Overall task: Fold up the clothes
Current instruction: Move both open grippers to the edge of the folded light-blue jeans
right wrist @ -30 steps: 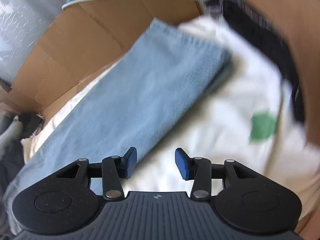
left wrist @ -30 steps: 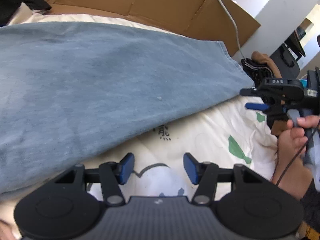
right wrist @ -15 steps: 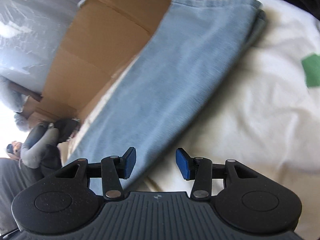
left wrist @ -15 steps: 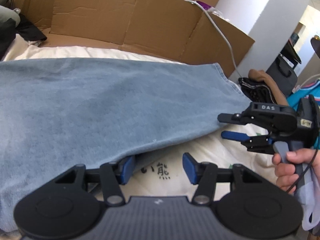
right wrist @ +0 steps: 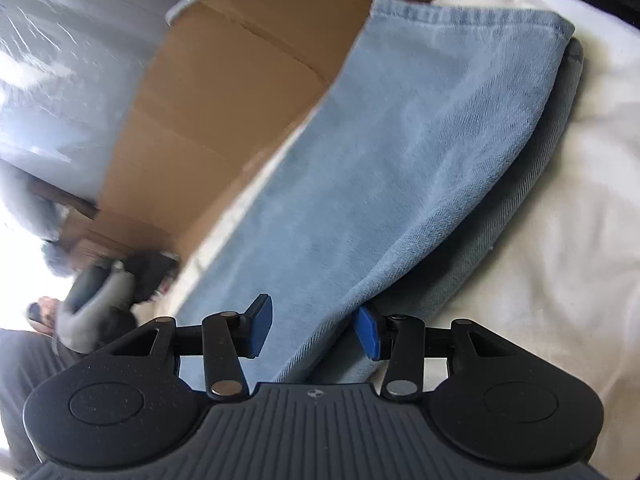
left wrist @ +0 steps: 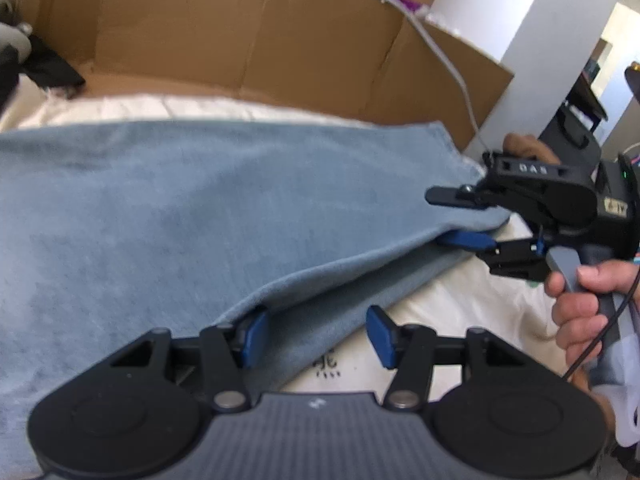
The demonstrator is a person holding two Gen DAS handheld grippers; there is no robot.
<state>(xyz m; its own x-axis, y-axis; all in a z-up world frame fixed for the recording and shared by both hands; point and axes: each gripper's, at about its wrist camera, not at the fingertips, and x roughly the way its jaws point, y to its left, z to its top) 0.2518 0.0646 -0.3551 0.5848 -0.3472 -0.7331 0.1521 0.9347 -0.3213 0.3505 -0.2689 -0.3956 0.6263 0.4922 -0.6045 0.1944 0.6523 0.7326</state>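
Fingers (left wrist: 256, 334) spread; jeans (left wrist: 200, 216) lengthwise left-right.

The bed sheet (left wrist: 440, 300) lay bare at 4 o'clock from the jeans (left wrist: 200, 216), giving open passage. A cardboard wall (left wrist: 240, 40) closed off the 12 o'clock side, with a white cable (left wrist: 444, 56) draped over it. Dark clothes (left wrist: 52, 72) crowded the 10 o'clock corner.

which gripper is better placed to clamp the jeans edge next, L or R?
Right, marginally. The right gripper is open with the top layer of the jeans between its pads. The left gripper, also open, has one pad under that layer, its gap mostly over the lower layer.
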